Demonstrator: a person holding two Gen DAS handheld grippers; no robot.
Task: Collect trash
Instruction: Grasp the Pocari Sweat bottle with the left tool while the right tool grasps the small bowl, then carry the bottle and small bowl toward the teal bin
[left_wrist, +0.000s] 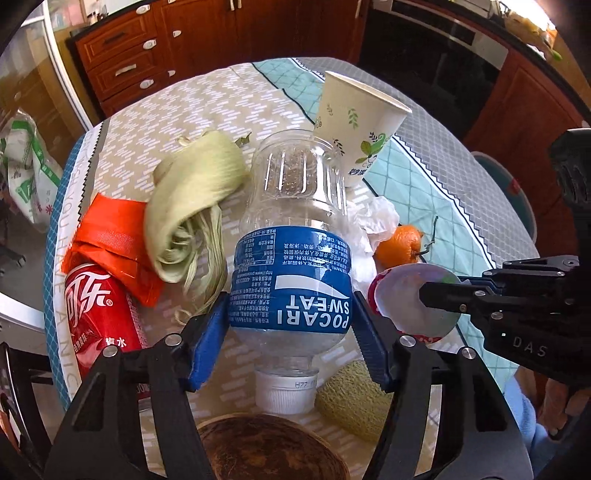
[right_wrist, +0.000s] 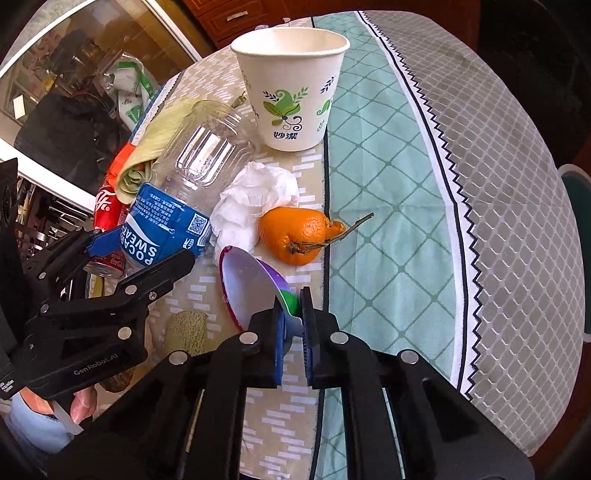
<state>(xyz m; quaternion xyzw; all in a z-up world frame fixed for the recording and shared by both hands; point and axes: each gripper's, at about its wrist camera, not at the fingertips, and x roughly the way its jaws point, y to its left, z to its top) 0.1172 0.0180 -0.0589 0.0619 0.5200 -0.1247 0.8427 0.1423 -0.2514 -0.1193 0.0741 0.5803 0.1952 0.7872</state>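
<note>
Left claw (left_wrist: 290, 325): partly open astride bottle (left_wrist: 291, 258), pads apparently touching; may roll. Right claw (right_wrist: 293, 328): pinching lid (right_wrist: 255, 288); may slip.

Blue-labelled clear bottle (left_wrist: 291, 258), red can (left_wrist: 98, 314), leaf-printed white cup (right_wrist: 291, 88), orange tangerine (right_wrist: 295, 234).

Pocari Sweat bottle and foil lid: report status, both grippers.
Left gripper straddling Pocari Sweat bottle, pads at label. Right gripper shut on foil lid. Cola can and corn husk crowd bottle's side.

one bottle (left_wrist: 291, 258), one can (left_wrist: 99, 314), one cup (right_wrist: 291, 88) (paper), one orange (right_wrist: 295, 236)
</note>
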